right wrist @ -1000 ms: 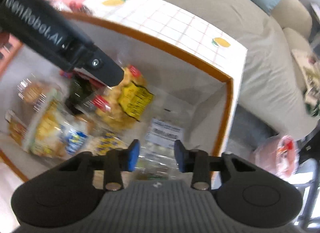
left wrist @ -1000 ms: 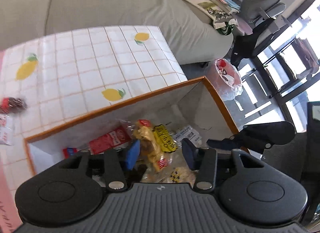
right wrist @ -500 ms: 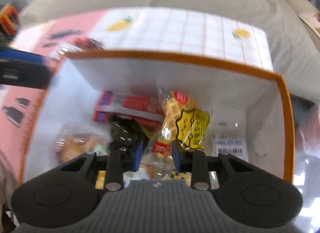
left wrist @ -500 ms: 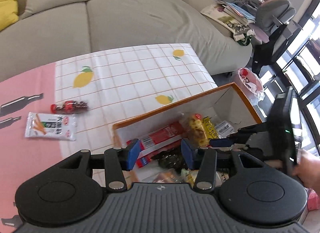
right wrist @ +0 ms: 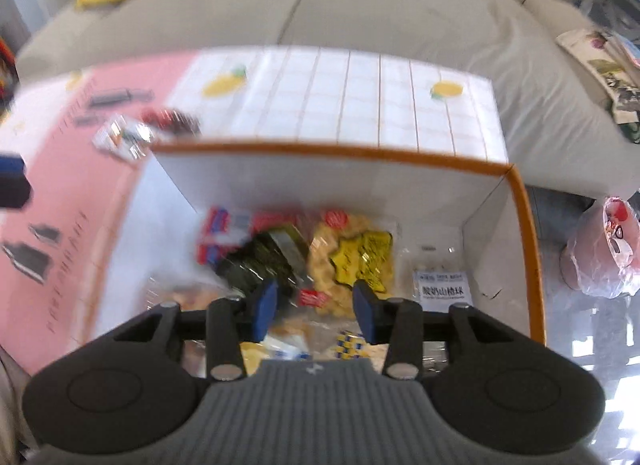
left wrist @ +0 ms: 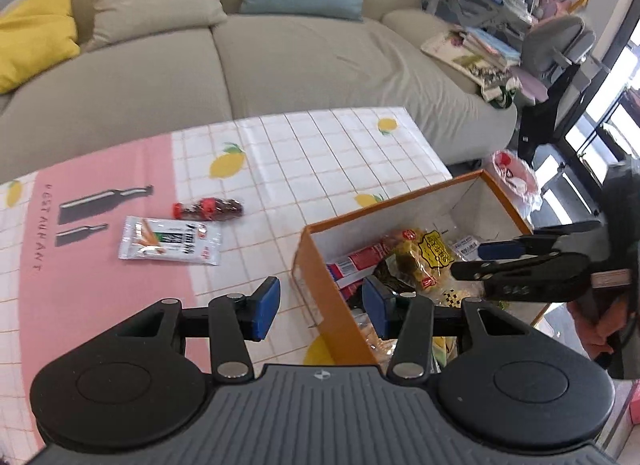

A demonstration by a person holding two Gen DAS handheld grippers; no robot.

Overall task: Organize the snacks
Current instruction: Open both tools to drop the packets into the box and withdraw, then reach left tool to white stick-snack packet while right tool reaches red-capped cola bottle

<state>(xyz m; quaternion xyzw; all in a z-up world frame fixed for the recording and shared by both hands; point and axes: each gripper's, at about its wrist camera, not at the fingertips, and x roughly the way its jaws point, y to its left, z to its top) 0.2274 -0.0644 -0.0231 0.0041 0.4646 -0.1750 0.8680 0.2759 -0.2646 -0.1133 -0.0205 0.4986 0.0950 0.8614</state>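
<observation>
A: Box (left wrist: 320, 277): cardboard, matt white walls inside, orange edge. Tablecloth (left wrist: 312, 169): smooth, faint sheen, looks like coated plastic.

B: Snack packets in the box: clear glossy film, crinkled; yellow-label bag (right wrist: 352, 261) catches light. White sachet (left wrist: 170, 240) on the cloth: shiny foil-like plastic.

A: Sofa (left wrist: 280, 53): woven cloth, matt, soft creases.

B: Left gripper (left wrist: 320, 305): matt black plastic, ribbed body, blue rubbery pads, bare metal pins.
</observation>
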